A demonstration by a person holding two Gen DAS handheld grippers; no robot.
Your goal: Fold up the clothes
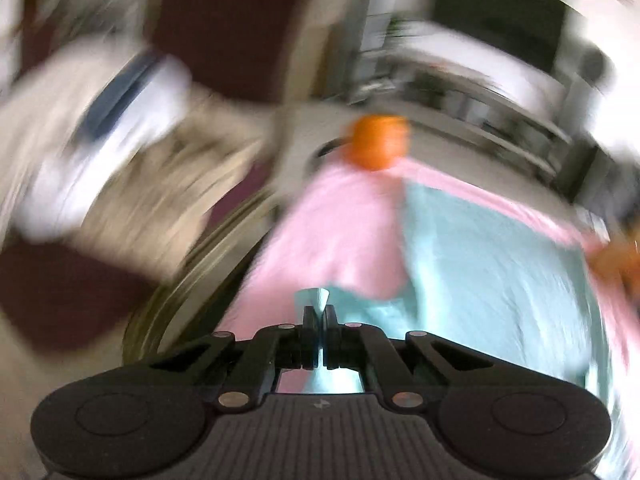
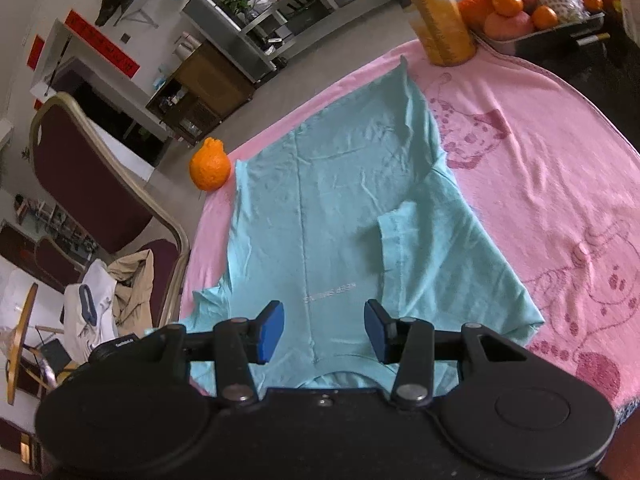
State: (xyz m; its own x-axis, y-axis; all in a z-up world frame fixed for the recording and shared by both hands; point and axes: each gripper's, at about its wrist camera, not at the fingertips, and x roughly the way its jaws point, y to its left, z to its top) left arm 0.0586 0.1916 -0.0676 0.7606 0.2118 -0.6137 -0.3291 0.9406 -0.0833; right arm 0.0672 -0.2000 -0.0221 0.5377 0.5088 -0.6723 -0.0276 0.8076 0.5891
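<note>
A pink blanket (image 1: 340, 220) covers the table, seen through heavy motion blur from the left wrist, with shelving and a dark-red chair smeared behind it. The left gripper (image 1: 320, 312) has its jaws pressed together on a pinched fold of the light teal cotton T-shirt (image 1: 492, 272), the cloth poking up between the pads. The rest of the shirt spreads ahead and to the right of this gripper. A bumpy orange citrus fruit (image 1: 378, 142) sits on the blanket's far edge, straight ahead of the fingers. A heap of white and beige clothes (image 1: 120, 160) lies off to the left.

The right wrist view is sharp: the same pink blanket (image 2: 540, 168), printed with darker pink cartoon animals, drapes the table, with steel shelves and a wooden cabinet beyond. The right gripper (image 2: 325, 330) hangs over the shirt's collar end, its blue pads (image 2: 272, 330) partly apart and nothing between them; whether they touch the cloth cannot be told. The teal T-shirt (image 2: 340, 200) lies flat ahead of it, one sleeve folded inward on the right. The orange fruit (image 2: 210, 170) rests just beside the shirt's far left corner. A tall orange-yellow container (image 2: 442, 20) stands at the blanket's far edge, near a tray of mixed fruit (image 2: 540, 0). Left of the gripper, a dark-red chair (image 2: 92, 184) holds the spare clothes (image 2: 108, 300).
</note>
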